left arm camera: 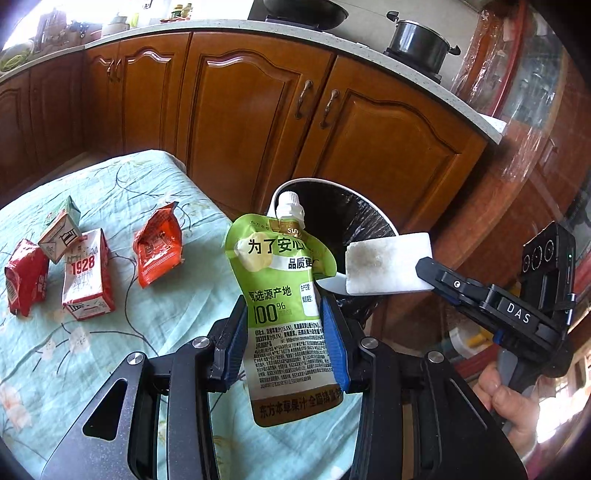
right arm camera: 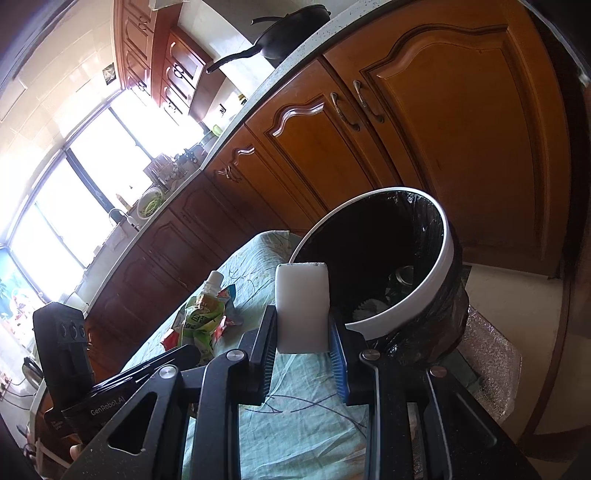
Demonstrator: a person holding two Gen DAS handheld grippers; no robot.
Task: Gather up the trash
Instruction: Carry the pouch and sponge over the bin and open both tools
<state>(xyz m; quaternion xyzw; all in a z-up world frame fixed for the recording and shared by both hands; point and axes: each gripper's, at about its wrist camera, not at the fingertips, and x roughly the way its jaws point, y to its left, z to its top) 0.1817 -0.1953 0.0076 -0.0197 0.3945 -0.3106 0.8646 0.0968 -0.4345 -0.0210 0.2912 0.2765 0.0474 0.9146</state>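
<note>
My left gripper (left arm camera: 284, 325) is shut on a green juice pouch (left arm camera: 282, 291) with a white spout, held upright above the table edge; the pouch also shows in the right wrist view (right arm camera: 201, 317). My right gripper (right arm camera: 303, 332) is shut on a white foam block (right arm camera: 303, 306), held at the rim of the trash bin (right arm camera: 439, 266), white-rimmed with a black liner. In the left wrist view the block (left arm camera: 388, 264) and the right gripper (left arm camera: 424, 273) are over the bin (left arm camera: 384, 221). On the table lie a red-and-white 1928 milk carton (left arm camera: 86, 275), a small green carton (left arm camera: 61, 229), a red packet (left arm camera: 26, 282) and an orange packet (left arm camera: 159, 245).
The table wears a pale green floral cloth (left arm camera: 110, 369). Wooden kitchen cabinets (left arm camera: 240, 122) stand behind the bin, with a black pot (left arm camera: 419, 42) and a pan (right arm camera: 291, 33) on the counter. A round table wrapped in plastic (left arm camera: 524, 155) is at the right.
</note>
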